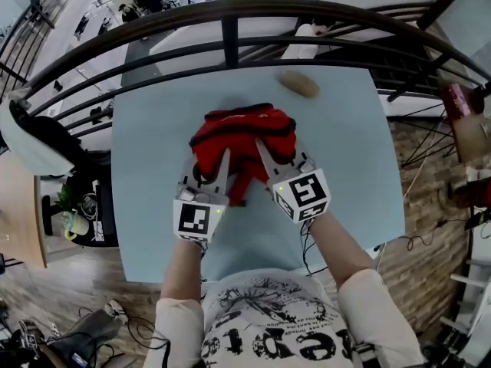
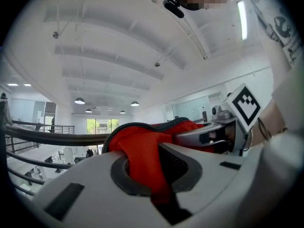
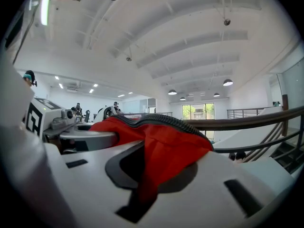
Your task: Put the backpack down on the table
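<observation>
The red backpack [image 1: 242, 133] with a black zip edge hangs bunched over the middle of the pale blue table [image 1: 153, 175]; whether its bottom touches the top I cannot tell. My left gripper [image 1: 209, 161] is shut on red fabric at the near left side of the bag, and my right gripper [image 1: 278, 156] is shut on fabric at its near right side. In the left gripper view red cloth [image 2: 142, 148] is pinched between the grey pads [image 2: 124, 175]. The right gripper view shows the same: backpack cloth [image 3: 164, 146] clamped in the right gripper [image 3: 147, 182].
A brown oval object [image 1: 299, 84] lies near the table's far edge, beyond the bag. A dark curved railing [image 1: 230, 37] runs just behind the table. Cables and a brick-patterned floor lie to the right, and a plant and clutter stand on the left.
</observation>
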`<state>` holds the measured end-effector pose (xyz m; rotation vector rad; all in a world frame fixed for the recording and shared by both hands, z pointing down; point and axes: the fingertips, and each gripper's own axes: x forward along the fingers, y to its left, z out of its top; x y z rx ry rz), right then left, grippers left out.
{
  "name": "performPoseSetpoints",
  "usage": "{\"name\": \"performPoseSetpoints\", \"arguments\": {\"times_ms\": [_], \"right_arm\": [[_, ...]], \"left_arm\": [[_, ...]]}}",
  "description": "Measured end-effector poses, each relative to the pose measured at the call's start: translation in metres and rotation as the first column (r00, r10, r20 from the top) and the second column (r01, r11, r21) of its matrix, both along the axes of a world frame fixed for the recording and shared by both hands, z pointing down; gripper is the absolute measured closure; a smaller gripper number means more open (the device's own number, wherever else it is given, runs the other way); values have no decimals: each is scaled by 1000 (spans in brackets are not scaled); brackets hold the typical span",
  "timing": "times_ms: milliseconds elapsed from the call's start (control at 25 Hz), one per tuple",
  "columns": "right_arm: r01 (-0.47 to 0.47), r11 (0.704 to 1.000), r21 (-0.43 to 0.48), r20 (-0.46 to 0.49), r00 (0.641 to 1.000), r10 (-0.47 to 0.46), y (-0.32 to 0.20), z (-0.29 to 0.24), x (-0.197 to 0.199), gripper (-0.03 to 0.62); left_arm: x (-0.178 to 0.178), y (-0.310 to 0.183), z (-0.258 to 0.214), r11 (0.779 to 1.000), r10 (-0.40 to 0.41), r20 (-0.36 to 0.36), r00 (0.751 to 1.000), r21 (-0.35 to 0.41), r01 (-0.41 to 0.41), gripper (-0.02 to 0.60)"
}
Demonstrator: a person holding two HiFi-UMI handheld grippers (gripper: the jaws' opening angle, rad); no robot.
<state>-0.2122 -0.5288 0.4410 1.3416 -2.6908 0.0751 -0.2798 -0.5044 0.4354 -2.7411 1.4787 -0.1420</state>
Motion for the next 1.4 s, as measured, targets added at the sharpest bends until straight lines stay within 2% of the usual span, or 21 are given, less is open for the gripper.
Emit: {"name": "performPoseSetpoints", "arguments": {"times_ms": [240, 440, 600, 760, 920, 1080, 1240, 1400], "right_arm": [[7, 999, -53, -25, 1000, -8, 41, 29, 14, 545], [14, 996, -87, -53, 998, -19, 81, 55, 16, 527], [25, 991, -134, -59, 998, -34, 107, 82, 17, 512], [15, 987, -162, -93, 995, -30, 130, 111, 21, 483], [3, 982, -188, -112, 993, -25, 147, 133, 24, 455], [-11, 971, -237, -125, 992, -19, 161, 160, 28, 430], [-23, 954, -299, -144, 989, -21, 173, 193, 34, 416], [-46, 934, -354, -184, 983, -22, 181, 223, 42, 402]], "left_arm": [[9, 39, 30, 999, -36, 8, 999, 20, 36, 551], [8, 79, 57, 996, -76, -7, 997, -37, 76, 551], [10, 108, 87, 989, -75, -27, 997, -128, 71, 551], [7, 128, 116, 987, -88, -3, 996, -135, 87, 549], [4, 145, 141, 978, -104, 29, 994, -178, 108, 523], [2, 159, 170, 961, -112, 43, 993, -248, 119, 495], [4, 174, 203, 922, -113, 35, 993, -369, 118, 473], [-1, 177, 227, 886, -153, 33, 988, -437, 152, 448]]}}
